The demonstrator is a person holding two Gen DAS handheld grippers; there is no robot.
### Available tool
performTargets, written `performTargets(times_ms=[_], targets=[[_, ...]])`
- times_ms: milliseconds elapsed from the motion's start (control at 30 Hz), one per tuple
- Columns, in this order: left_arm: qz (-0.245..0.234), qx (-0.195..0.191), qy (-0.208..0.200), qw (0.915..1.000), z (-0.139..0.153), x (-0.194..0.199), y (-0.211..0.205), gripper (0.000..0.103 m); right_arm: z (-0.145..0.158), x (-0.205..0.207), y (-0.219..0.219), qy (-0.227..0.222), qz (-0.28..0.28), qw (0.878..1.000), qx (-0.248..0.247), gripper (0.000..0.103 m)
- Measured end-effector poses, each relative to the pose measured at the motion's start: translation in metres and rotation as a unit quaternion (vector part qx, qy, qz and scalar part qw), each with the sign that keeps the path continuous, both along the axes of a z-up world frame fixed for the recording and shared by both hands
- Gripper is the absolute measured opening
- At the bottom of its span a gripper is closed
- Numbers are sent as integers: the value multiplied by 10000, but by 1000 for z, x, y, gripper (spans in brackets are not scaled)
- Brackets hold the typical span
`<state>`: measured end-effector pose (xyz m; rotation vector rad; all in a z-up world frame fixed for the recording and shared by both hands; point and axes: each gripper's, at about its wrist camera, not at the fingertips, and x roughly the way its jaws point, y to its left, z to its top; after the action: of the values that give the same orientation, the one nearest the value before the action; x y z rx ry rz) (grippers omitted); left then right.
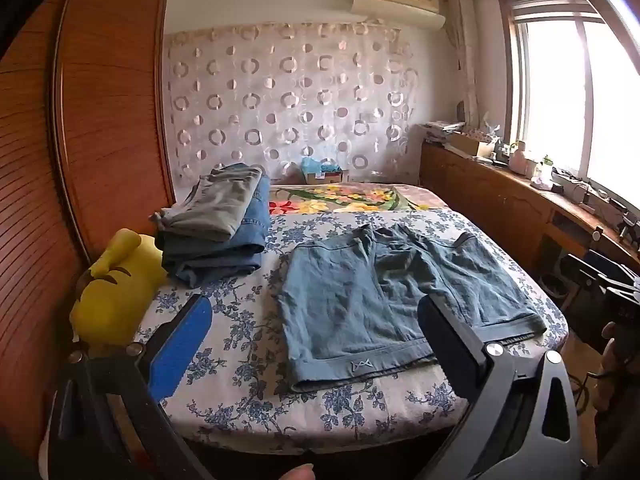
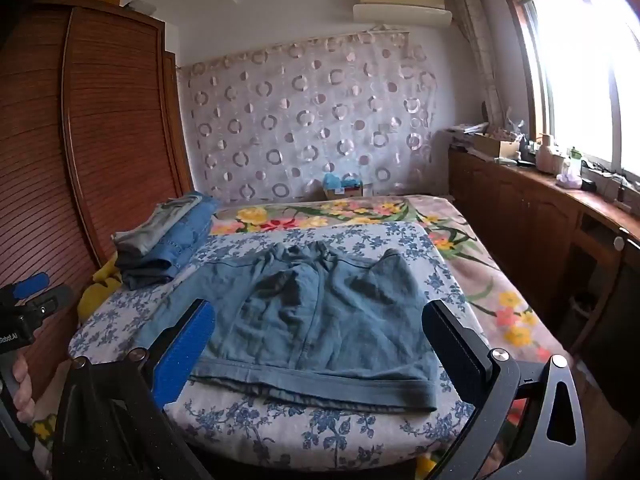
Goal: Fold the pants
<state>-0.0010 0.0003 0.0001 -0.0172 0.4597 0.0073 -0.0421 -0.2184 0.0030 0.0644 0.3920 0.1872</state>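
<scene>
A pair of blue-green denim shorts (image 1: 392, 300) lies spread flat on the bed (image 1: 240, 360), hems toward the near edge and waistband toward the far side, over a blue-flowered cover. Both grippers hover above the near edge, touching nothing: the left gripper (image 1: 316, 344) and the right gripper (image 2: 320, 344) each have their jaws wide apart and empty. The cloth looks soft and limp, moderately light, with thicker stitched hems and waistband; it will likely sag and crease when lifted, and drag rather than slide on the cover. The firm hem corners, or the outer side seams, seem the best places to pinch for folding one leg across the other. A stack of folded jeans (image 1: 224, 232) sits near the bed's far left corner, beside a yellow plush toy (image 1: 116, 292).
</scene>
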Motion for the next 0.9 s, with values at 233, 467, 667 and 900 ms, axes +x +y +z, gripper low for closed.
performTargets(times_ms=[233,467,667,900], targets=[[50,37,-41,10000,2,-6,3,103,-1,-1,-4,-26,-11,9999,149,103],[16,72,47,10000,2,2,-5,103,1,-6,-3,-68,-25,9999,108,103],[14,55,34,10000,1,-1,4,103,0,-3,-3,-44,-27,9999,121,103],[20,62,29,10000,1,0,3,103,-1,-4,-4,-71,-36,9999,86,103]])
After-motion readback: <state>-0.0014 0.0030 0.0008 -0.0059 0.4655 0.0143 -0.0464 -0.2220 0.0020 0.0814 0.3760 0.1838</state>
